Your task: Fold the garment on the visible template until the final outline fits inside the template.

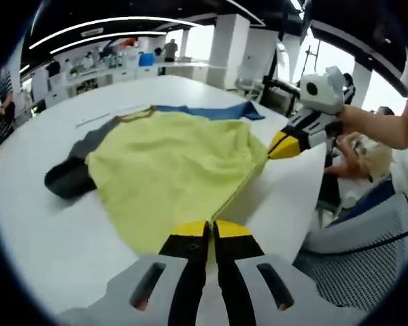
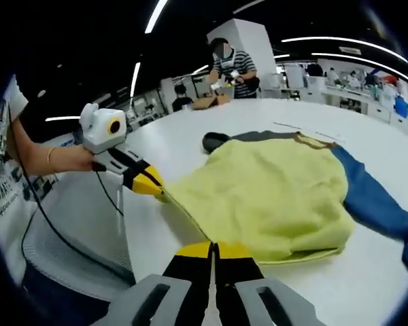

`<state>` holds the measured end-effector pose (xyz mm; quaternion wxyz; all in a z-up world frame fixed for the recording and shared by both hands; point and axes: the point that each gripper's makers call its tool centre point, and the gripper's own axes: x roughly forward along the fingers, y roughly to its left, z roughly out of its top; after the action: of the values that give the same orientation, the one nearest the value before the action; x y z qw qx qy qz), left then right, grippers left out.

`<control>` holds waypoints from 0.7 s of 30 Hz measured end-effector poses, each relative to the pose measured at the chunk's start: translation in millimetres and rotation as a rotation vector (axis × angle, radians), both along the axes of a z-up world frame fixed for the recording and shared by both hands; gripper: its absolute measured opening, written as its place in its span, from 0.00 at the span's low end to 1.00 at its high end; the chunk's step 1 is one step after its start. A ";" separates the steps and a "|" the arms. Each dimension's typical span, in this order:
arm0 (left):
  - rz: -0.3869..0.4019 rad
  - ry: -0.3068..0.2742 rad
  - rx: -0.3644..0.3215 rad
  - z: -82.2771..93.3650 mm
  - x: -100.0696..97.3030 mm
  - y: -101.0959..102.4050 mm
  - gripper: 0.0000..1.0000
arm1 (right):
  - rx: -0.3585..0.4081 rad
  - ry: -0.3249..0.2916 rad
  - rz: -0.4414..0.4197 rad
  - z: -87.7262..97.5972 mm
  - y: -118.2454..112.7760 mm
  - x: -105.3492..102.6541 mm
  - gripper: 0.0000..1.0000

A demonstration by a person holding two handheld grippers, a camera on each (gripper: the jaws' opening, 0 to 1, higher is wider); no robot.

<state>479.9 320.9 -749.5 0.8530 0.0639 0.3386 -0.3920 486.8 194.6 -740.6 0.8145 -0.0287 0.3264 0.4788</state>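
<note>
Left gripper view: left tongs (image 1: 210, 234) clenched on hem of yellow garment (image 1: 173, 170), right tongs (image 1: 280, 145) pinching far corner of same edge. Right gripper view: right tongs (image 2: 214, 255) closed on hem; garment (image 2: 265, 193) spread on white worktop (image 2: 367, 285). Likely mid-fold, edge gripped at both ends; next, probably carry across together, keeping hem taut. Soft, limp knit, wrinkled; blue sleeve (image 2: 374, 200) and grey, dark-cuffed sleeve (image 1: 71, 178) splayed outward. Template outline: cannot tell.

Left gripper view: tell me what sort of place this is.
Probably an open-plan lab or office workshop. A large white table holds the yellow garment; behind it run long workbenches cluttered with gear, under strip ceiling lights, with people standing about.
</note>
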 end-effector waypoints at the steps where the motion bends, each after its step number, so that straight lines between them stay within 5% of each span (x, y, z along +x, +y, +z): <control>1: -0.005 0.003 0.007 -3.8 -2.1 0.0 0.01 | -0.001 0.007 -0.004 -2.4 -0.6 -0.7 0.00; 11: 0.022 0.057 0.043 -21.7 -9.3 6.7 0.01 | -0.030 0.028 0.003 -21.0 -2.8 -9.8 0.00; 18: 0.098 0.029 -0.031 -8.9 -5.6 10.3 0.17 | -0.017 0.021 -0.009 -8.7 -8.3 -7.5 0.00; 21: 0.120 0.005 -0.035 -3.3 -3.1 13.2 0.28 | -0.001 0.018 -0.021 -0.1 -10.9 -5.4 0.12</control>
<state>476.7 334.1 -752.8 0.8751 0.0277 0.3372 -0.3460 481.4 183.7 -740.7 0.8165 -0.0214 0.3340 0.4704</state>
